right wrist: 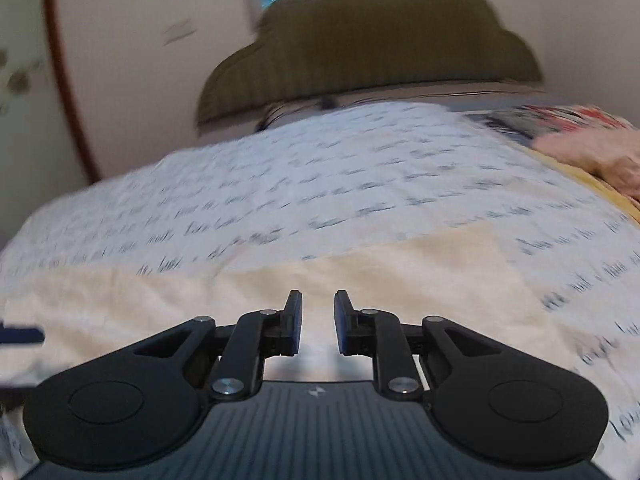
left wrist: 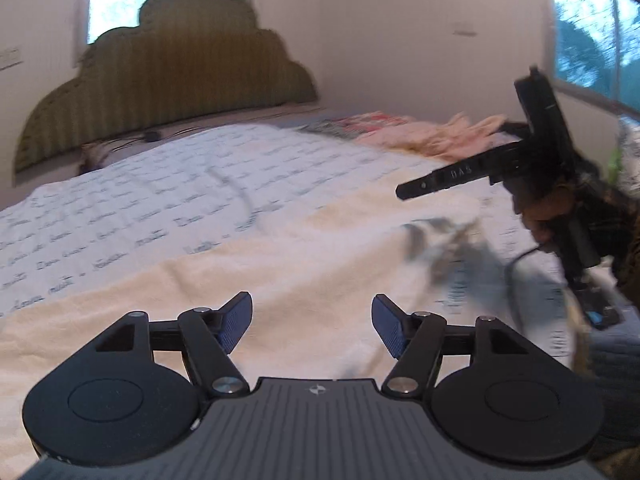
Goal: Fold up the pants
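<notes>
Item: pants (left wrist: pixel 304 256), cream, fleecy, spread flat across the near part of the bed (left wrist: pixel 120 208), over a white script-printed cover (right wrist: pixel 320 184).

Handling, by judgement: soft, light, limp; will drape and sag, may cling to the cover. Best pinched at an edge or corner, both layers together.

Left gripper (left wrist: pixel 312 328): jaws wide apart, empty, over the cloth at 6 o'clock of its view.

Right gripper (right wrist: pixel 318 324): jaws parted narrowly, nothing between them; in the left view it is at 3 o'clock, raised above the bed.

Obscured: waistband and leg ends cannot be told apart. A grey smear (left wrist: pixel 444 240) at 3 o'clock is blurred past identifying. Both views are motion-blurred.
</notes>
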### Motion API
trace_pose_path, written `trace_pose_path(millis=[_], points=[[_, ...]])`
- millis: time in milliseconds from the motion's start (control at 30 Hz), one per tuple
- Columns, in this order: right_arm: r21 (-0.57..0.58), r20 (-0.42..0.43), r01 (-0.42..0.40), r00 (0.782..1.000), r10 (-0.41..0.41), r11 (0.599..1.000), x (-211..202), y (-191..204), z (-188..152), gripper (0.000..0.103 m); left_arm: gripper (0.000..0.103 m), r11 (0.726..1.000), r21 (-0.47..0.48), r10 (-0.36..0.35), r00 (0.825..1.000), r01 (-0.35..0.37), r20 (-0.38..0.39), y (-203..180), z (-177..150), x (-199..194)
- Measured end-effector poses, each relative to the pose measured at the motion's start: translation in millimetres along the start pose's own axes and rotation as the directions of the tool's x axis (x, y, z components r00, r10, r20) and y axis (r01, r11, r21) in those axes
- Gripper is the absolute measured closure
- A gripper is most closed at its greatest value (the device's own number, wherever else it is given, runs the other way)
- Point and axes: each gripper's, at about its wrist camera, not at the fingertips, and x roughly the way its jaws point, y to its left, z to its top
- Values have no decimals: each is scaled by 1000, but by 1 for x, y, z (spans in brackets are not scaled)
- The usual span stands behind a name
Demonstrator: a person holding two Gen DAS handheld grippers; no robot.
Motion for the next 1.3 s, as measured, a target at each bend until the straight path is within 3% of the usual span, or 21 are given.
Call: trace_pose_path(millis=[100,167,267,400,467,533,633,733,867,933,1000,1100,1167,1233,1300], points=[[-167,-133,-65,990,43,984,48,39,11,85,34,996,32,88,994,-86,-69,1,-6,19],[-222,-187,-47,982,5,974,78,52,13,85,34,993,52,110,986,-104,-122,3,-17,29],[-242,-169,55,981,-98,969,112,47,21,85,34,990,82,125,986,-116,-108,0,-30,29],[-201,-108,180,973,-204,963,106,33,29,85,34,990,85,119,988,-111,-96,2,-24,21],[-143,-71,124,988,-135,982,82,26,26,85,33,991,61,122,990,-118,-77,5,-22,16],[-85,-62,10,998,-16,996,55,20,19,85,33,991,28,130,990,-129,-60,10,-18,14],[-100,-144,-135,982,120,986,37,25,-1,79,33,993,-12,117,991,-118,-60,11,-13,18],[-212,-217,-89,975,42,973,28,33,-29,77,33,995,22,95,989,-93,-109,5,-18,27],[-132,-181,-67,982,42,989,4,22,-38,77,33,989,97,122,988,-112,-100,-6,-24,21],[-131,-134,-36,991,19,991,-5,27,-34,76,32,991,80,114,990,-107,-82,-2,-17,18],[-123,-93,-72,994,61,990,-7,36,-24,75,26,991,40,127,990,-124,-63,7,-6,18],[-178,-86,-118,991,104,977,10,61,-9,71,22,979,-6,204,976,-205,-77,25,9,26],[-291,-130,-106,989,70,951,33,86,-4,70,22,974,-21,220,963,-226,-153,42,17,41],[-428,-206,-108,978,19,897,64,112,-5,70,22,973,-38,212,948,-227,-238,60,20,59],[-503,-227,-98,974,-22,859,91,126,-4,69,25,966,-63,226,935,-252,-275,75,19,74]])
